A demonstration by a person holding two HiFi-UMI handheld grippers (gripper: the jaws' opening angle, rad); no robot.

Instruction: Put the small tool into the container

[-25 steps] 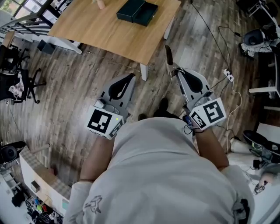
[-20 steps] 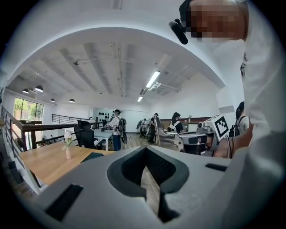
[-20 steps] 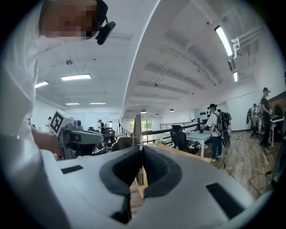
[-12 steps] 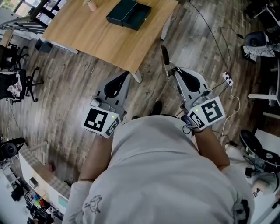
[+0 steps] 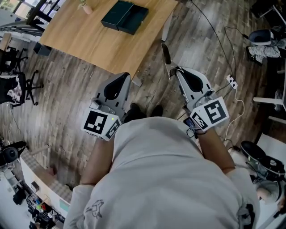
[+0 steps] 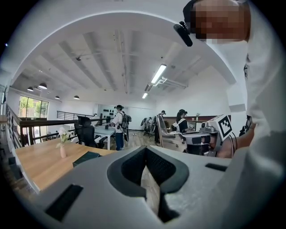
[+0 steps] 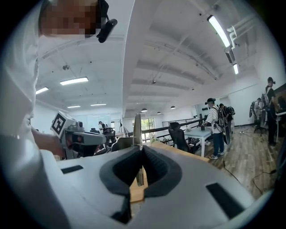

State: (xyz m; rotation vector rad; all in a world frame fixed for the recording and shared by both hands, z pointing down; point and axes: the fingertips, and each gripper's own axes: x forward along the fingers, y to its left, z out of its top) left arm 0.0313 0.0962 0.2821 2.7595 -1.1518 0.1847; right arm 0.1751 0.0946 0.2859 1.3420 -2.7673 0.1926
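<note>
I stand on a wood floor with a gripper in each hand. In the head view my right gripper (image 5: 172,71) is shut on the small tool (image 5: 166,54), whose dark handle sticks out past the jaw tips toward the table. In the right gripper view the tool (image 7: 137,129) shows as a thin upright strip between the pads of that gripper (image 7: 140,150). My left gripper (image 5: 126,76) is shut with nothing in it, as the left gripper view (image 6: 145,150) also shows. The container, a dark green open box (image 5: 124,17), lies on the wooden table (image 5: 89,40), well ahead of both grippers.
A small vase (image 5: 85,6) stands on the table near the box. Black office chairs (image 5: 18,85) stand at the left. A power strip (image 5: 231,79) with cables lies on the floor at the right. Several people stand at desks (image 6: 118,127) in the background.
The table and the box have slid left in the head view as the person moved. Both grippers sit slightly higher in the frame. The right gripper still holds the tool.
</note>
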